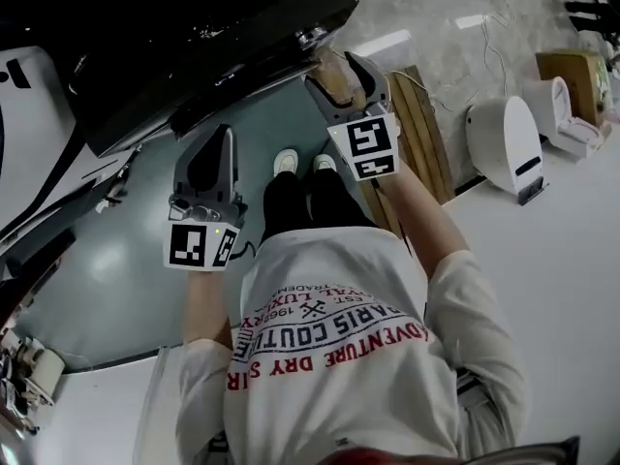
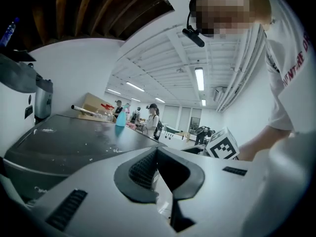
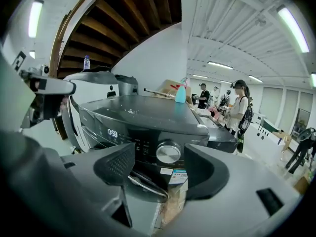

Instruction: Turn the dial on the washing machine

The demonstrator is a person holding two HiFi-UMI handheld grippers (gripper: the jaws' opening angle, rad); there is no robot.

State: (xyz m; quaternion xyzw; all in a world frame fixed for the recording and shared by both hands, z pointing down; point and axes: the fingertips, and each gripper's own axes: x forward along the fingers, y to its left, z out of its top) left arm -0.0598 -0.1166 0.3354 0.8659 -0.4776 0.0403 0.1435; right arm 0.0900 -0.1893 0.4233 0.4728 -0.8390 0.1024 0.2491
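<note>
The dark washing machine point(image 3: 148, 113) fills the middle of the right gripper view. Its round silver dial point(image 3: 168, 152) sits on the front panel, with a lit display point(image 3: 112, 133) to its left. My right gripper point(image 3: 160, 169) is open; the dial shows in the gap between the jaws, a short way ahead and untouched. In the head view the right gripper point(image 1: 339, 74) reaches toward the black machine point(image 1: 194, 46) at the top. My left gripper point(image 1: 221, 143) hangs lower and to the left, away from the machine. Its jaws point(image 2: 158, 169) are shut on nothing.
A blue spray bottle point(image 3: 180, 94) stands on the machine's top, and a white appliance point(image 3: 94, 90) is behind on the left. People point(image 3: 240, 110) stand at the back right. A wooden pallet point(image 1: 417, 124) and a white unit point(image 1: 504, 143) lie to my right.
</note>
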